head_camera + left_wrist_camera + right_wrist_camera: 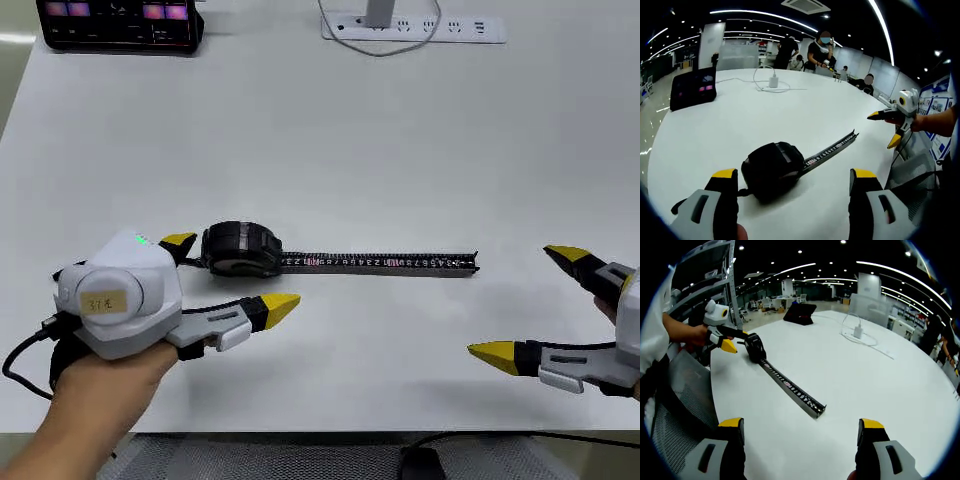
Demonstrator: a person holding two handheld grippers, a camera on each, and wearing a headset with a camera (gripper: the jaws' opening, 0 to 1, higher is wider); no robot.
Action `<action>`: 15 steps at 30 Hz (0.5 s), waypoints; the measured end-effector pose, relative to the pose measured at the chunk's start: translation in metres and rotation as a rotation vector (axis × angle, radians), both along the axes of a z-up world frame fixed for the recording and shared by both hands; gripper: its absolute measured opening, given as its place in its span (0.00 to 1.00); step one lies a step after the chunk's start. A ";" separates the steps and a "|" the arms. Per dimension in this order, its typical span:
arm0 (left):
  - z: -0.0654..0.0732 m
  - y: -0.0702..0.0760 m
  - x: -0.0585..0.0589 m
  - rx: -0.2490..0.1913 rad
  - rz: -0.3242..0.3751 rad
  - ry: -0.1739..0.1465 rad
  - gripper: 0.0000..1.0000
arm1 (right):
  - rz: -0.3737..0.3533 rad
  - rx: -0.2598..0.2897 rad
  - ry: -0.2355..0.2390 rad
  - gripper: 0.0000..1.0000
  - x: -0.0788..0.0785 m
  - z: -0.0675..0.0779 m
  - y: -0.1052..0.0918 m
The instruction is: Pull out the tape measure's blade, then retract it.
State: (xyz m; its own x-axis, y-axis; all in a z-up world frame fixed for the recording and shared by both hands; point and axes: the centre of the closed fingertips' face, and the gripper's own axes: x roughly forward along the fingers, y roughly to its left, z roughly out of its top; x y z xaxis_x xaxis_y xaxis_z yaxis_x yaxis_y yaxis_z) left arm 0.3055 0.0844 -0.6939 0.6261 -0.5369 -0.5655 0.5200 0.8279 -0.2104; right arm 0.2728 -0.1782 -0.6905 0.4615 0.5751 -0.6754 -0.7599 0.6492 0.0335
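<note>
Black tape measure (241, 249) lies near the white worktop's (400, 150) front edge, blade (380, 264) drawn out. Left claw (240, 270) is spread around it; right claw (517, 300) is spread, apart from the blade. Left gripper view: tape measure between the jaws. Right gripper view: blade tip ahead, untouched.

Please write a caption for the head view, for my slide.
Open left tool and open right tool flank the tape measure, its blade extended, on a white table.
</note>
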 end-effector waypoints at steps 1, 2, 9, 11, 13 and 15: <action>0.000 -0.001 0.000 -0.009 0.001 0.004 0.89 | 0.002 -0.001 -0.001 0.93 0.000 0.000 0.000; 0.000 -0.001 0.000 -0.017 0.006 0.008 0.90 | 0.003 -0.001 -0.002 0.93 0.001 0.001 0.001; 0.001 -0.006 0.001 -0.027 0.048 -0.004 0.93 | 0.010 -0.004 -0.003 0.92 0.003 -0.001 0.002; 0.001 -0.005 0.003 -0.031 0.075 -0.011 0.93 | 0.017 -0.008 -0.011 0.91 0.004 0.000 0.003; -0.001 -0.006 0.005 -0.024 0.088 -0.013 0.93 | 0.032 -0.016 -0.020 0.90 0.005 -0.001 0.002; -0.001 -0.005 0.007 -0.027 0.115 -0.017 0.93 | 0.045 -0.020 -0.017 0.88 0.005 -0.001 0.002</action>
State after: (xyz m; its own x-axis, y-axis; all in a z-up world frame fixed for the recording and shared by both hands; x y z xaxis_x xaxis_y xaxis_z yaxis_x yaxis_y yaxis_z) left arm 0.3123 0.0794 -0.6944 0.6936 -0.4758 -0.5409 0.4256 0.8765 -0.2252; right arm 0.2781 -0.1761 -0.6916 0.4469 0.5818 -0.6796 -0.7886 0.6148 0.0078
